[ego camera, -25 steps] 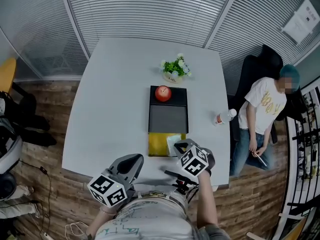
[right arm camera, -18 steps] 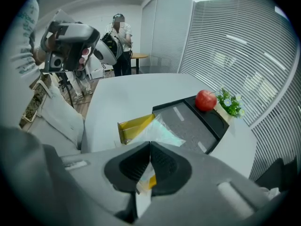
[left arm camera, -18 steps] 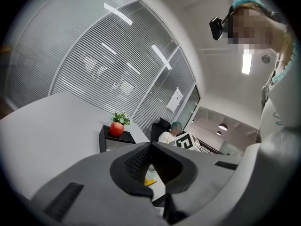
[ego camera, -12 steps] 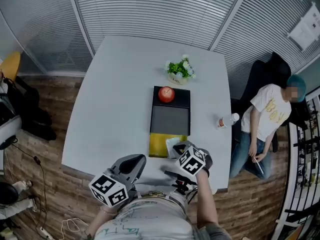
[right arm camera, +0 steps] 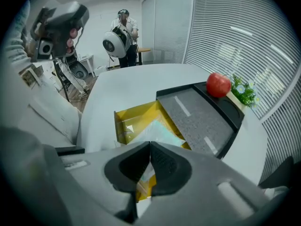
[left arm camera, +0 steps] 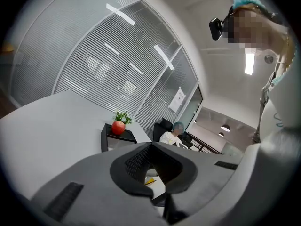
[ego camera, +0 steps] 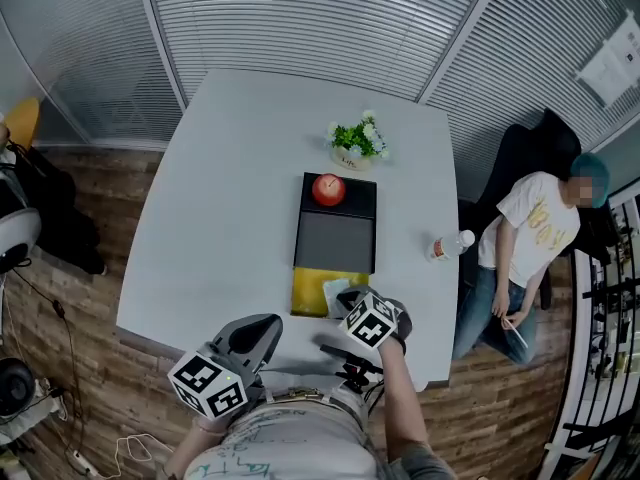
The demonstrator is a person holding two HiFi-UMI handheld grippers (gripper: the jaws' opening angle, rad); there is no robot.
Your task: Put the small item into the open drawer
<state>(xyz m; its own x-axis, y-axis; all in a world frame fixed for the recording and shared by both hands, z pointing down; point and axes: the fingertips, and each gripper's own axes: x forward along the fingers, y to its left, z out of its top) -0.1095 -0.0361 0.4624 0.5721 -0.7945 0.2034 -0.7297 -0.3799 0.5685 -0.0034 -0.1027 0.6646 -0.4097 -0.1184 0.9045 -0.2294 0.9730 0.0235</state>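
Your right hand-held gripper (right arm camera: 149, 145) is closed on the small item (right arm camera: 157, 132), a pale flat packet. The packet hangs over the open yellow drawer (right arm camera: 123, 122) of the black box (right arm camera: 200, 121) on the table (ego camera: 220, 188). Your left hand-held gripper (left arm camera: 151, 145) is closed and empty.

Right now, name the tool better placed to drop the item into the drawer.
Right. The right tool is shut on the pale packet just over the open yellow drawer. The left tool is shut on nothing, at the table's near edge.
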